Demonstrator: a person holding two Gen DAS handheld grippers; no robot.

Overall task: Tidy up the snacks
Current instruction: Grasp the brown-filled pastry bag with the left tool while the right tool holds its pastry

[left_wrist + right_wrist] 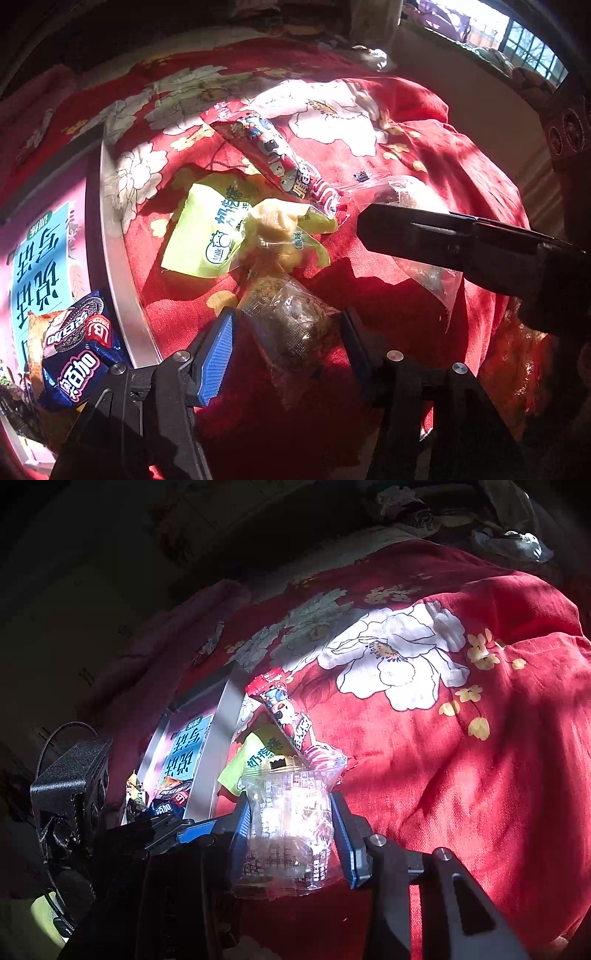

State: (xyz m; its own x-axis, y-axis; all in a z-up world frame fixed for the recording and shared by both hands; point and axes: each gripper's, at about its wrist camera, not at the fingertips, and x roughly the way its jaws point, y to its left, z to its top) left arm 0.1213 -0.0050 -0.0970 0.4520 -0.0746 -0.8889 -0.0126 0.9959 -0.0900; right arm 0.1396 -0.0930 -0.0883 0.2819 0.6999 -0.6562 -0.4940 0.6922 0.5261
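At the far left of the left wrist view stands a box point(107, 236) with a silvery rim and a pink and teal printed panel. Inside it, at its lower end, lie a dark blue cookie packet point(79, 354) and an orange wrapper point(35, 332) just behind it. The box rests on a red floral cloth point(424, 122) lit in patches by sun.

To the right of the box, on the cloth, lies a yellow-green milk snack pack point(207, 229), its right end crumpled and partly clear. A long red cartoon-printed stick pack point(273, 155) runs diagonally above it, its lower end touching the green pack.

Below them, the left gripper point(286, 332) has its blue-padded fingers point(218, 354) spread on either side of a clear packet of brownish snack point(295, 325). The packet lies on the cloth between the pads, and neither pad appears to press on it, so the grip is released.

Further right, the right gripper point(288, 830) clamps a clear plastic bag point(288, 834) with small print, the blue pads pressing on both its sides. In the left wrist view its black finger point(424, 232) reaches in from the right over that bag point(432, 273). In the right wrist view the bag is held just in front of the stick pack and the green pack, with the box behind them to the left.
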